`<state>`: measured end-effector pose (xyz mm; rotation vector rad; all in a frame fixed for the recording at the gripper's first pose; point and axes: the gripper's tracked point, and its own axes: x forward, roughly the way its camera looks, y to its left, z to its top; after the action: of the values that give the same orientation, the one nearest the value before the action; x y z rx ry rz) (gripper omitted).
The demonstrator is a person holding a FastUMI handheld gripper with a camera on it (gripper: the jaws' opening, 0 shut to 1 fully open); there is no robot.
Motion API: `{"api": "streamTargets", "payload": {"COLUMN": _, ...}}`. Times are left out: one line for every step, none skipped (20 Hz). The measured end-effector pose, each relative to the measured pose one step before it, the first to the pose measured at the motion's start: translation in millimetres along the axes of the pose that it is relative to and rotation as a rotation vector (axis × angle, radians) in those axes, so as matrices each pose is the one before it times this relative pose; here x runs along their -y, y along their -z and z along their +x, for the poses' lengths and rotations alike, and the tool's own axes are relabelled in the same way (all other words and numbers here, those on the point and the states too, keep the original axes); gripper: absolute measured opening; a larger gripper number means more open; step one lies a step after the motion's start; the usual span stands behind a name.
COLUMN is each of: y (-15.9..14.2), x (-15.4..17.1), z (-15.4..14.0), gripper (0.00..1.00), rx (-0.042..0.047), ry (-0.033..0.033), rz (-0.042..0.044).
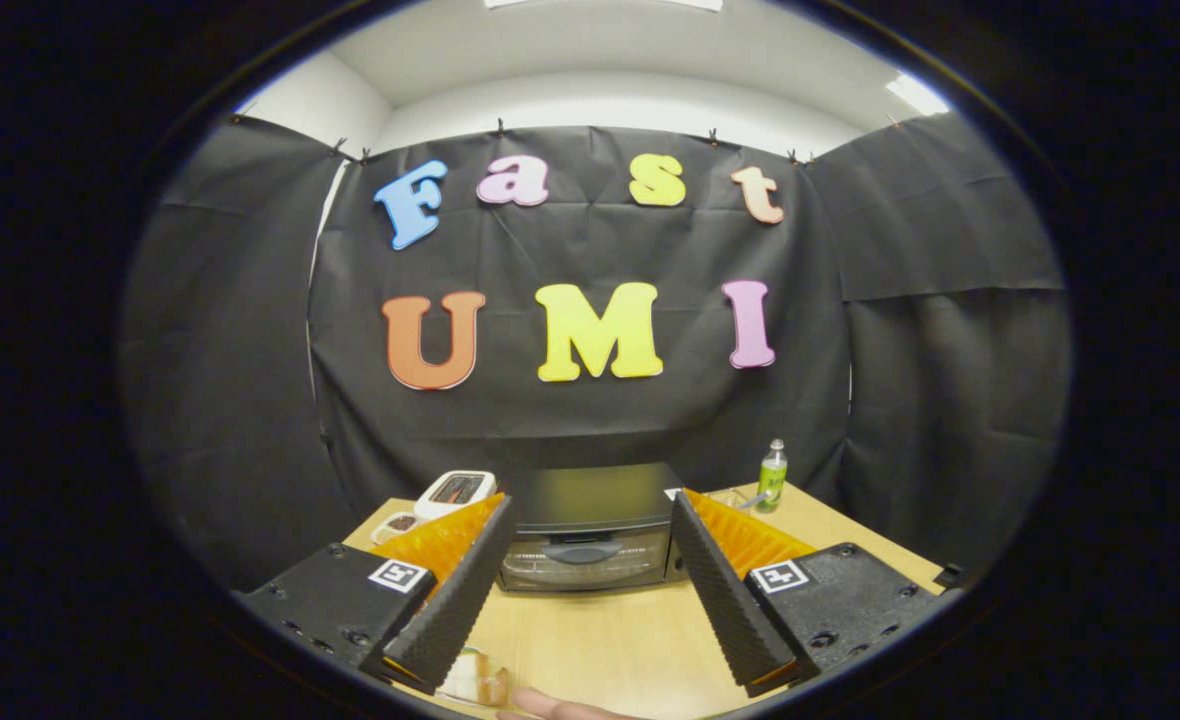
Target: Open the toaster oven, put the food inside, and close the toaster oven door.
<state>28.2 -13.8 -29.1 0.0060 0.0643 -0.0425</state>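
With its fingers spread wide and empty, the gripper (590,510) faces the closed toaster oven (590,535), so opening comes first, calling for hooking the door handle (582,551).

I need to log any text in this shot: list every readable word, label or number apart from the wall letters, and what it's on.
None can be read.
Green plastic bottle label: too small and blurred.
Black toaster oven door, handle: no legible marking.
White toaster: no legible marking.
Black square tags on the open gripper: patterns, not text.
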Motion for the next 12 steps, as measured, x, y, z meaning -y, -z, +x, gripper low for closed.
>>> {"api": "streamTargets", "payload": {"y": 2.55, "x": -0.71, "z": 2.92, "gripper": 1.00, "rx": -0.00578, "ry": -0.00314, "rz": 0.00255}}
{"api": "streamTargets", "payload": {"y": 3.00, "x": -1.19, "z": 2.55, "gripper": 1.00, "rx": -0.00707, "ry": -0.00145, "rz": 0.00063}}
{"api": "streamTargets", "payload": {"y": 2.74, "x": -0.92, "z": 3.48, "gripper": 1.00, "rx": -0.00501, "ry": -0.00315, "rz": 0.00107}}
{"api": "streamTargets", "payload": {"y": 3.83, "x": -1.89, "z": 4.19, "gripper": 1.00, "rx": -0.00908, "ry": -0.00417, "rz": 0.00206}}
{"api": "streamTargets", "payload": {"y": 5.24, "x": -1.72, "z": 4.79, "gripper": 1.00, "rx": -0.00845, "ry": -0.00301, "rz": 0.00359}}
{"api": "streamTargets", "payload": {"y": 3.12, "x": -2.45, "z": 7.28, "gripper": 1.00, "rx": -0.00368, "ry": -0.00420, "rz": 0.00566}}
{"api": "streamTargets", "payload": {"y": 4.66, "x": -2.00, "z": 9.51, "gripper": 1.00, "rx": -0.00636, "ry": -0.00219, "rz": -0.00364}}
{"api": "streamTargets", "payload": {"y": 4.94, "x": -1.22, "z": 9.80, "gripper": 1.00, "rx": -0.00388, "ry": 0.00176, "rz": -0.00415}}
{"api": "streamTargets", "payload": {"y": 3.19, "x": -3.19, "z": 11.78, "gripper": 1.00, "rx": 0.00395, "ry": -0.00856, "rz": -0.00656}}
{"api": "streamTargets", "payload": {"y": 6.50, "x": -6.88, "z": 12.93, "gripper": 1.00, "rx": -0.01225, "ry": -0.01355, "rz": -0.00992}}
{"api": "streamTargets", "payload": {"y": 7.71, "x": -3.71, "z": 15.41, "gripper": 1.00, "rx": -0.00875, "ry": -0.00979, "rz": -0.00818}}
{"api": "streamTargets", "payload": {"y": 7.19, "x": -0.92, "z": 15.85, "gripper": 1.00, "rx": -0.01698, "ry": -0.00283, "rz": -0.00992}}
